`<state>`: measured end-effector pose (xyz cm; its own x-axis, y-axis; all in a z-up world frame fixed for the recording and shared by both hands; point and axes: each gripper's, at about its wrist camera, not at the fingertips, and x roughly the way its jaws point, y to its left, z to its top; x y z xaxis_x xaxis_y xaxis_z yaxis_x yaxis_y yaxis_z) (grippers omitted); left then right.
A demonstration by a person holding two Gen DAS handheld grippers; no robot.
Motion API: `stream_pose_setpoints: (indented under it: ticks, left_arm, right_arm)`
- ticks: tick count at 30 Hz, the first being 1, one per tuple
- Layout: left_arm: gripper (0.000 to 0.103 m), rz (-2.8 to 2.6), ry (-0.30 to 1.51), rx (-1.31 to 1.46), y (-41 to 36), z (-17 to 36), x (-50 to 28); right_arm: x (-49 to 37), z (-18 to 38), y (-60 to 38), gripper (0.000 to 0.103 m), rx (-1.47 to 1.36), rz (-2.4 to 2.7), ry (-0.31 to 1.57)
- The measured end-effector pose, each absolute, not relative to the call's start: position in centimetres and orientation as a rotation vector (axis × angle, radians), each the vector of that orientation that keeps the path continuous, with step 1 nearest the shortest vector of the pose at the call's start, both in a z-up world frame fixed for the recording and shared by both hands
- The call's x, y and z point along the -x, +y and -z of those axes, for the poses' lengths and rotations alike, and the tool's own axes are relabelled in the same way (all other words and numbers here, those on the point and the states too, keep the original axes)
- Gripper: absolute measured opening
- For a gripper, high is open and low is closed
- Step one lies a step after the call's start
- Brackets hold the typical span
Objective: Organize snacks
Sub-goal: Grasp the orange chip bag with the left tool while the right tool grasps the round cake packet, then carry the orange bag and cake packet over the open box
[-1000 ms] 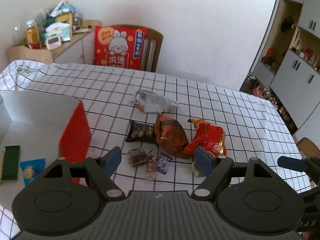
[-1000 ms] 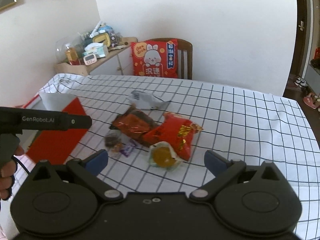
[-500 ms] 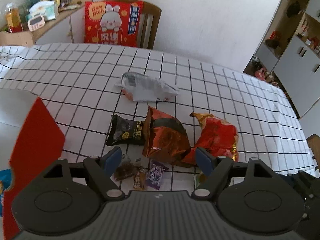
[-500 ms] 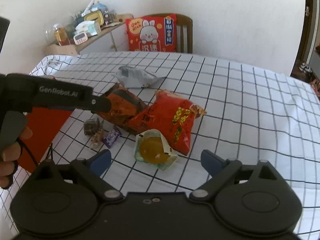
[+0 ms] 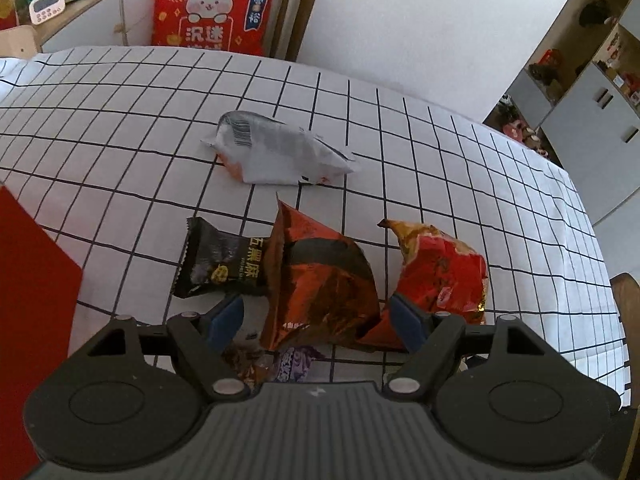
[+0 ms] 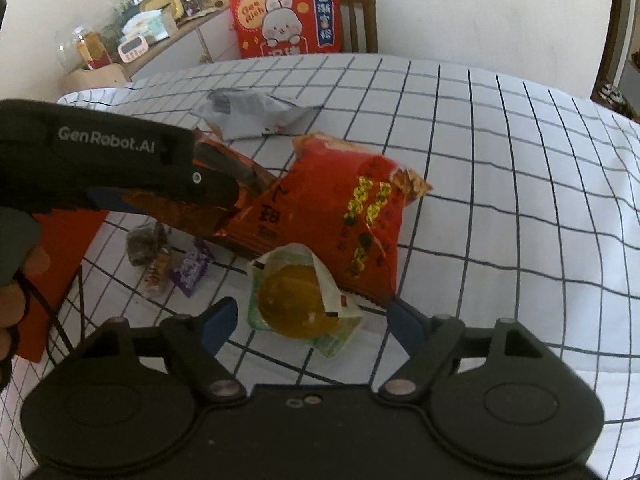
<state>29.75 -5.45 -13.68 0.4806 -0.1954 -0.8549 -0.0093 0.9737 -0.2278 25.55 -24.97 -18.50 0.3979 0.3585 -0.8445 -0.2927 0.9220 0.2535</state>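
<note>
A white tablecloth with a black grid (image 5: 400, 140) is spread over the table. At the far side, a red rabbit cushion (image 5: 212, 4) is propped on a wooden chair (image 5: 298, 12). A cluttered sideboard (image 6: 160, 40) is seen far left.

I count three large snack bags on the checked cloth: one silver-white bag (image 5: 276, 152), one dark red-brown foil bag (image 5: 320, 280) and one bright red bag (image 6: 344, 216). I see one black packet (image 5: 218, 260) and one clear-wrapped yellow pastry (image 6: 296, 300). Three small wrapped sweets (image 6: 160, 256) lie together: one dark, one tan, one purple. One red box (image 5: 28, 280) stands at the left, and one red rabbit cushion (image 5: 212, 4) leans on one chair.
</note>
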Motion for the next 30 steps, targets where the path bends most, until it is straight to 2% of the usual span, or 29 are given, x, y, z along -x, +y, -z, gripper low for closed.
stream_pose_setpoints:
  ticks: [3, 5, 7, 9, 11, 14, 20, 30]
  left_arm:
    - [0.072, 0.134, 1.072, 0.216, -5.6, 13.9, -30.0]
    - [0.063, 0.140, 1.074, 0.209, -5.8, 13.9, -30.0]
    - [0.059, 0.139, 1.075, 0.205, -5.9, 14.0, -30.1]
    - [0.054, 0.138, 1.069, 0.205, -5.8, 13.9, -30.1]
    - [0.045, 0.141, 1.063, 0.204, -5.8, 13.8, -30.1]
    - [0.034, 0.143, 1.051, 0.192, -5.9, 13.5, -29.8]
    - [0.028, 0.144, 1.032, 0.165, -6.0, 12.9, -28.8]
    - [0.027, 0.165, 0.997, 0.184, -5.1, 10.4, -25.7]
  right_arm:
    - [-25.5, 18.6, -24.8, 0.079, -0.066, -0.412, 1.081]
    - [-25.6, 18.6, -24.6, 0.075, -0.063, -0.412, 1.079]
    - [-25.5, 18.5, -24.5, 0.068, -0.066, -0.417, 1.078]
    - [-25.3, 18.3, -24.5, 0.066, -0.060, -0.416, 1.072]
    - [-25.3, 18.3, -24.5, 0.057, -0.053, -0.407, 1.064]
    - [-25.3, 18.2, -24.6, 0.057, -0.061, -0.402, 1.067]
    - [-24.1, 17.6, -24.9, 0.057, -0.064, -0.388, 1.049]
    - [-21.6, 14.8, -26.0, 0.057, -0.090, -0.388, 1.043]
